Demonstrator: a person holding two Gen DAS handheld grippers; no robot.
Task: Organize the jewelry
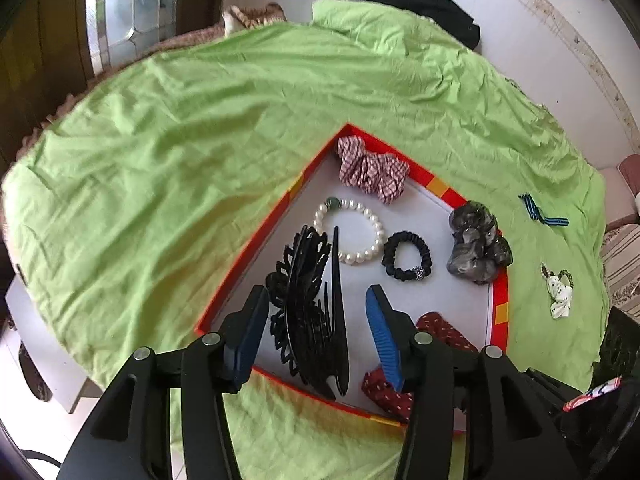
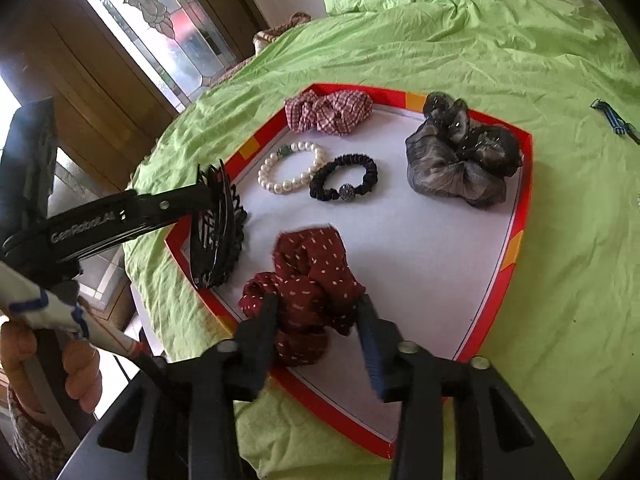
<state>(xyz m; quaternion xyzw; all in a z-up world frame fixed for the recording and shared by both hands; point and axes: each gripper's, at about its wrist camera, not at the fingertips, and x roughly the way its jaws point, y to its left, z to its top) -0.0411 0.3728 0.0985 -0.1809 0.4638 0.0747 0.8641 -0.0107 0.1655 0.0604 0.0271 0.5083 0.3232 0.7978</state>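
Observation:
A red-rimmed tray (image 1: 248,256) (image 2: 525,200) lies on the green cloth. Inside it, a black butterfly hair claw (image 1: 308,300) (image 2: 216,240) stands by the near-left rim between the fingers of my left gripper (image 1: 316,294), which is open; the blue pad on the right is clear of the claw. My right gripper (image 2: 316,306) is open around a maroon dotted scrunchie (image 2: 312,280) (image 1: 440,330) resting on the tray floor. The tray also holds a pearl bracelet (image 1: 362,258) (image 2: 280,188), a black hair tie (image 1: 404,236) (image 2: 360,160), a grey scrunchie (image 1: 476,248) (image 2: 452,164) and a checked scrunchie (image 1: 372,170) (image 2: 328,114).
Right of the tray, a blue striped ribbon clip (image 1: 542,212) (image 2: 616,120) and a white dotted bow tie (image 1: 560,296) lie on the green cloth (image 1: 200,140). A black garment (image 1: 420,4) lies at the far edge. A person's hand (image 2: 80,364) holds the left gripper's handle.

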